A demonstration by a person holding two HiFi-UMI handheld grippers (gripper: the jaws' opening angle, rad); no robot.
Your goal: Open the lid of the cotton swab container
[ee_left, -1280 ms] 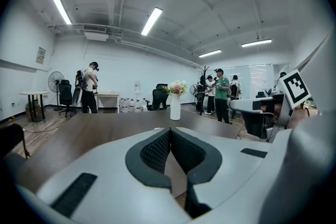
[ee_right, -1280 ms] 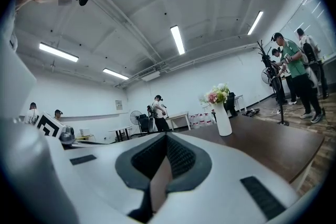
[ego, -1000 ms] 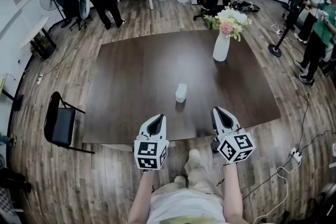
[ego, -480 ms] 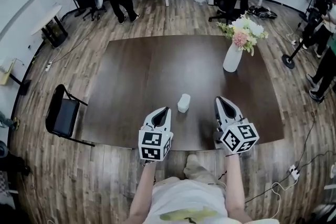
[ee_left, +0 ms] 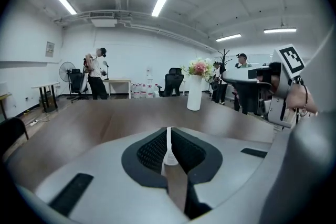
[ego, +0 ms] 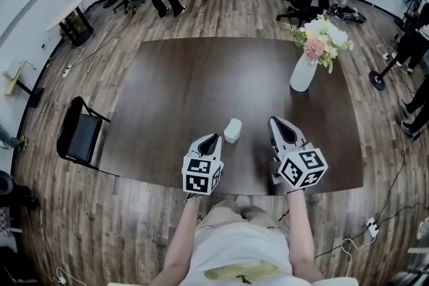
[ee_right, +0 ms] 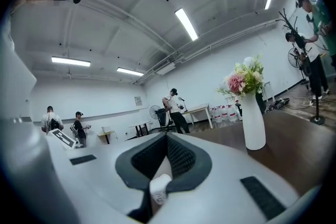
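The cotton swab container [ego: 232,130], a small white tub with its lid on, stands upright on the dark brown table [ego: 181,84] near the front edge. My left gripper [ego: 213,138] is shut and empty, its tip just left of the container and slightly nearer to me. My right gripper [ego: 274,121] is shut and empty too, a short way right of the container. In the right gripper view the container [ee_right: 159,189] shows low down behind the closed jaws of the right gripper [ee_right: 167,137]. The left gripper [ee_left: 168,130] looks across the bare tabletop.
A white vase of flowers [ego: 303,72] stands at the table's far right. A black chair [ego: 79,137] sits left of the table. Office chairs, water bottles and people stand at the room's edges.
Both grippers have moved forward from the table's front edge over the tabletop. They now flank the container closely. Their jaws stayed shut.
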